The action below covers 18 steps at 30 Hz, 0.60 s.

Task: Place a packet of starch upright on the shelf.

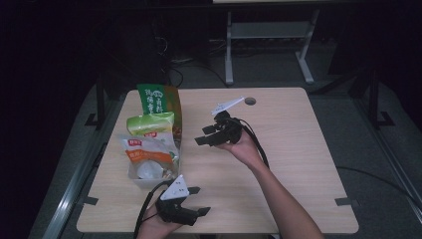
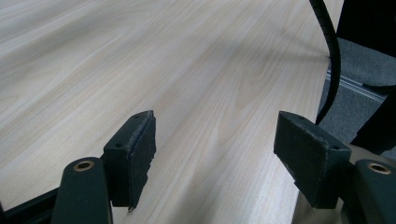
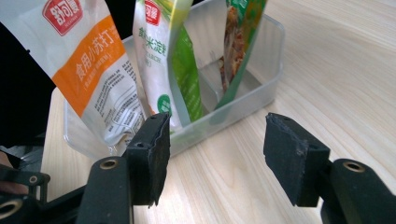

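Note:
A clear plastic bin (image 1: pixel 135 180) stands at the table's left and holds three upright pouches: a tall green one (image 1: pixel 159 99) at the back, a pale green and white one (image 1: pixel 149 124) in the middle, a white and orange one (image 1: pixel 147 155) in front. My right gripper (image 1: pixel 201 135) is open just right of the bin, jaws pointing at it. In the right gripper view its jaws (image 3: pixel 217 140) frame the bin's wall (image 3: pixel 243 105), with the orange pouch (image 3: pixel 88 60), white-green pouch (image 3: pixel 163 51) and green pouch (image 3: pixel 240 32) inside. My left gripper (image 1: pixel 200 200) hovers open at the near edge, over bare wood (image 2: pixel 215 140).
The wooden table (image 1: pixel 288 149) has a cable hole (image 1: pixel 250 101) near its far edge. A black cable (image 2: pixel 329 56) trails past the table's side in the left gripper view. A metal desk frame (image 1: pixel 268 30) stands on the floor beyond the table.

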### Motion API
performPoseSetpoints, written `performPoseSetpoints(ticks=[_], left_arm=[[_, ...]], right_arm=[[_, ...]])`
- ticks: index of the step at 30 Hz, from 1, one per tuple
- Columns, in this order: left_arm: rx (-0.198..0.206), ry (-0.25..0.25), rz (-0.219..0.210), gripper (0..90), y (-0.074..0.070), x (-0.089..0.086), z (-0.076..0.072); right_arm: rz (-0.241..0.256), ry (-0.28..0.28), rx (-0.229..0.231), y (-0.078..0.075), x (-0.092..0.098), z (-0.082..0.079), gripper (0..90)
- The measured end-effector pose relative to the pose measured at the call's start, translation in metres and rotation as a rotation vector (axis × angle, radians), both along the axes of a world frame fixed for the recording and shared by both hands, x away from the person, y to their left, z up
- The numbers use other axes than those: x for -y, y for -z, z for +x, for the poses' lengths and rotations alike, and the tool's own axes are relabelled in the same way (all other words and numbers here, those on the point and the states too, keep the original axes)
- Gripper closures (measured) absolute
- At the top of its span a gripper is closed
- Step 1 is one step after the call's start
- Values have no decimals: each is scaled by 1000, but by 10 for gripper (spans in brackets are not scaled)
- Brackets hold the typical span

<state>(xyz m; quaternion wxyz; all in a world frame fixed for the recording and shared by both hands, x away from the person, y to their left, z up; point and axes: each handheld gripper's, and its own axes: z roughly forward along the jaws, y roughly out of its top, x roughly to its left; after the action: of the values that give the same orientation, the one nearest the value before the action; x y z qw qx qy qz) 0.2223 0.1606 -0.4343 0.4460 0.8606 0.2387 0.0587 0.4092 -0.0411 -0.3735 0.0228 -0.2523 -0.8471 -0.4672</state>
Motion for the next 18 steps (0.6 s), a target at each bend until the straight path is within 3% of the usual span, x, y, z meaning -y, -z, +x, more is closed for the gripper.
performPoseSetpoints(ticks=[18], left_arm=[[-1,6,10,292,1,0,1]], right_arm=[[-2,65,-20,0,40,-6,360]])
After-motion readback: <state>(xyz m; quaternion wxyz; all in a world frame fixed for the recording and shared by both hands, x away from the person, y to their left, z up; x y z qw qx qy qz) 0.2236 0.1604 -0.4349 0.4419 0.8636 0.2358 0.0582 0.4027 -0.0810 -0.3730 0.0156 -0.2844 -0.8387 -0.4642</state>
